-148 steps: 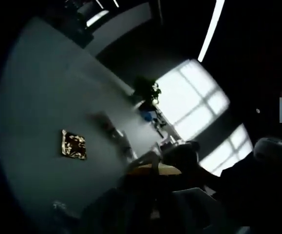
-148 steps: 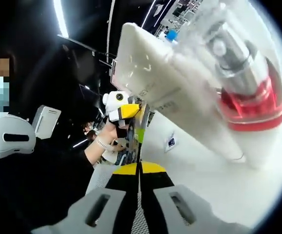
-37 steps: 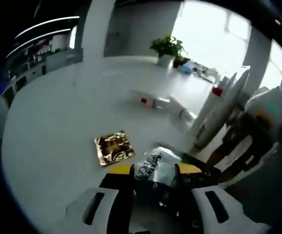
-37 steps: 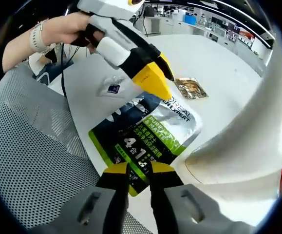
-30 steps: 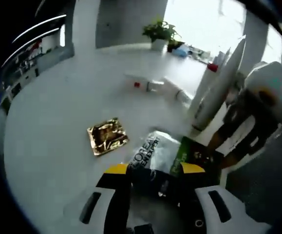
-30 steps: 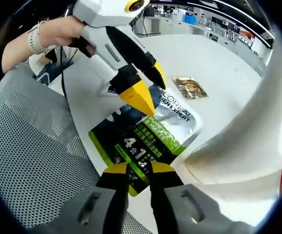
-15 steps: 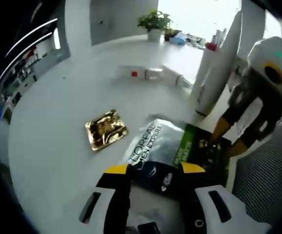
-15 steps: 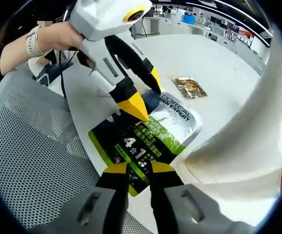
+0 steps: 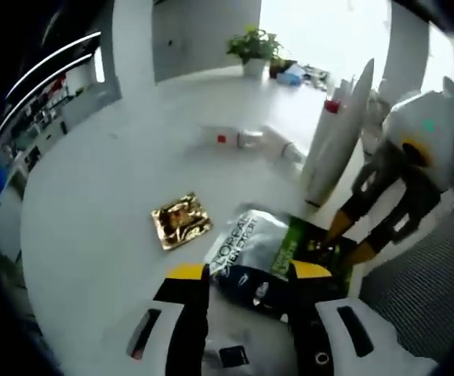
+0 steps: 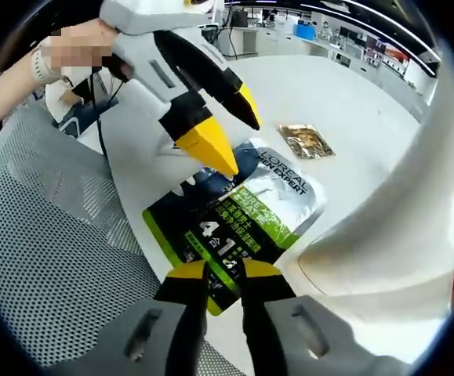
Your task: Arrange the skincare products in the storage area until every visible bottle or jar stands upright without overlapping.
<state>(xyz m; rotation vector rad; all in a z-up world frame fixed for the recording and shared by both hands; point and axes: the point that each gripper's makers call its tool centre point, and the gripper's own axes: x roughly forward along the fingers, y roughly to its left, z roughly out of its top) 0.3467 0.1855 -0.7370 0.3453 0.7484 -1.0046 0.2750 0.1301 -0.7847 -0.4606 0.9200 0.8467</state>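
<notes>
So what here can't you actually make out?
- Large white bottle: right gripper view, cut off by the edge, label unseen.
- Lying bottles: left gripper view, blurred, too small to identify.
- Sachet: near corner hidden between the right gripper jaws.

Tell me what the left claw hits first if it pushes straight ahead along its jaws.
Most likely the silver-and-green sachet lying flat on the white table, directly ahead of the open left claw; depth is uncertain.
</notes>
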